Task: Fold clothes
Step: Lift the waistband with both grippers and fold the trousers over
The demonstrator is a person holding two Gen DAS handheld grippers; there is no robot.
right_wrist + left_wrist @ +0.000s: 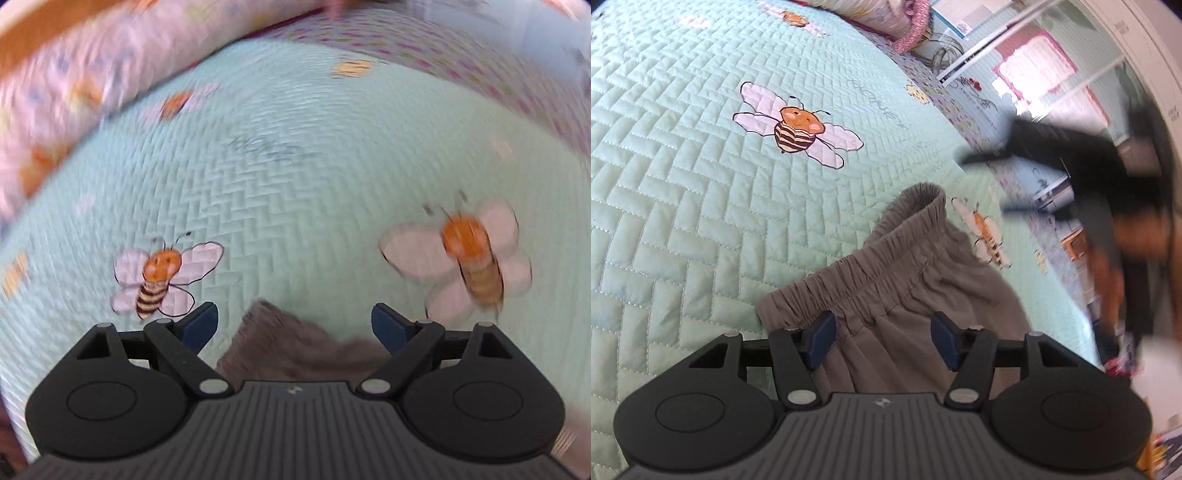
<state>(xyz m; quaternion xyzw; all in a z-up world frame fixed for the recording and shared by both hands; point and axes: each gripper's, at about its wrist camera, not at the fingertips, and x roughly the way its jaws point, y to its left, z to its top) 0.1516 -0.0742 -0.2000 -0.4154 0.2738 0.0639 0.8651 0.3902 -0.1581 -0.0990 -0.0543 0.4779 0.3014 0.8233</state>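
We see one garment, a grey-brown pair of shorts (897,295) with a gathered elastic waistband (871,258), lying on the mint quilted bed cover (683,184). Its waistband runs aslant toward the near right edge of the bed, with the cloth bunched and puckered below it rather than spread flat. We cannot tell from this whether it is partly folded or only rumpled, since most of the garment is hidden under the left gripper's body.

The left gripper (882,341) hangs just over the shorts with its two blue pads spread wide, one to each side of the cloth under the waistband and nothing pinched between them. We judge it is held there because the waistband is the firmest seam to take hold of or to let go of; either reading fits.

The right gripper shows twice: in the left view as a dark blurred shape (1082,173) out past the right edge of the bed, and in its own view (295,328), where its pads likewise stand well apart and empty, with a corner of the shorts (295,343) below them. The blur there suggests quick motion.

By count: one garment, two grippers, three whole printed bees in the left view, and one patterned pillow (871,11) at the far edge of the bed.
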